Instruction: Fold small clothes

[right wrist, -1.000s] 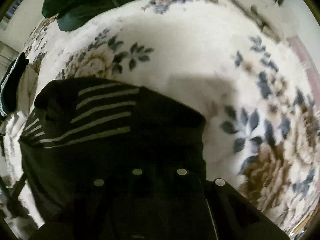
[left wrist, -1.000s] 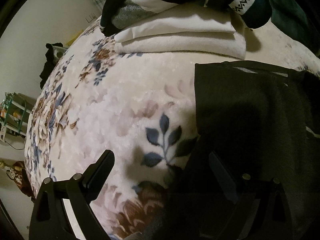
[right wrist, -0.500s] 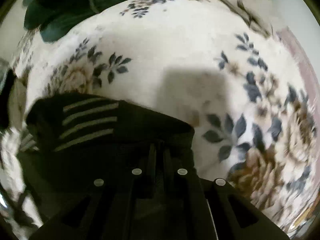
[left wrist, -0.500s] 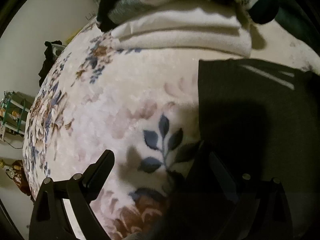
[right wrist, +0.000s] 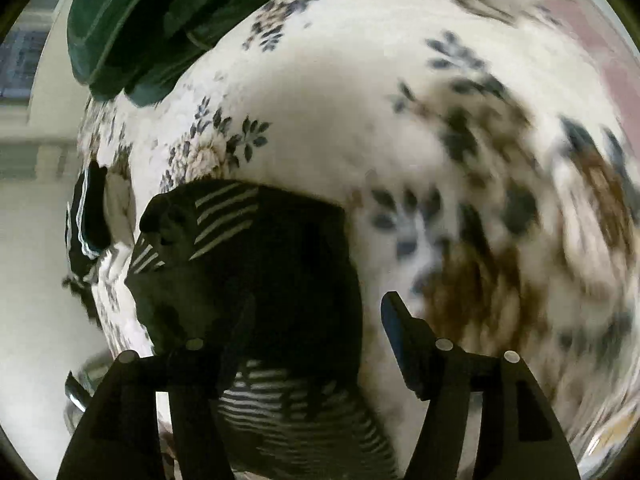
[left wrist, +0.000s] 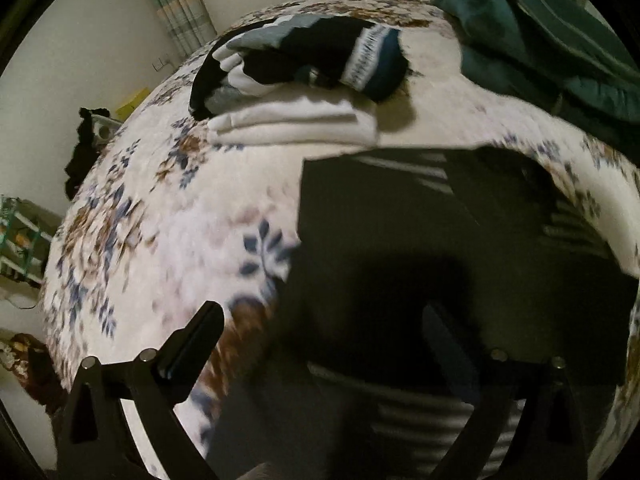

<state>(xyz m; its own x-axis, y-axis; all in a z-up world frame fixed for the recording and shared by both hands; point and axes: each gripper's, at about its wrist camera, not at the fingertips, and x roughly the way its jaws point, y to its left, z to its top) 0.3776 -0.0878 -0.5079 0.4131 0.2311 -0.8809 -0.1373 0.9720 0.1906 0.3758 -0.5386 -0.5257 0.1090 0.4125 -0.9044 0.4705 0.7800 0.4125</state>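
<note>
A black garment with pale stripes (left wrist: 420, 232) lies flat on the floral blanket (left wrist: 160, 220). It also shows in the right wrist view (right wrist: 256, 264), folded over on itself. My left gripper (left wrist: 320, 344) is open and empty, above the garment's near left edge. My right gripper (right wrist: 316, 340) is open and empty, above the garment's near right edge. A striped sleeve or hem (right wrist: 288, 412) lies under the right gripper.
A stack of folded clothes (left wrist: 296, 92), white below and dark patterned on top, sits at the far side of the blanket. A dark green quilt (left wrist: 552, 40) is bunched at the far right, also in the right wrist view (right wrist: 140, 20). Left is the bed edge.
My right gripper was shut on the black garment and has opened, letting it go. Both grippers have lifted and pulled back, so more of the bed shows.
</note>
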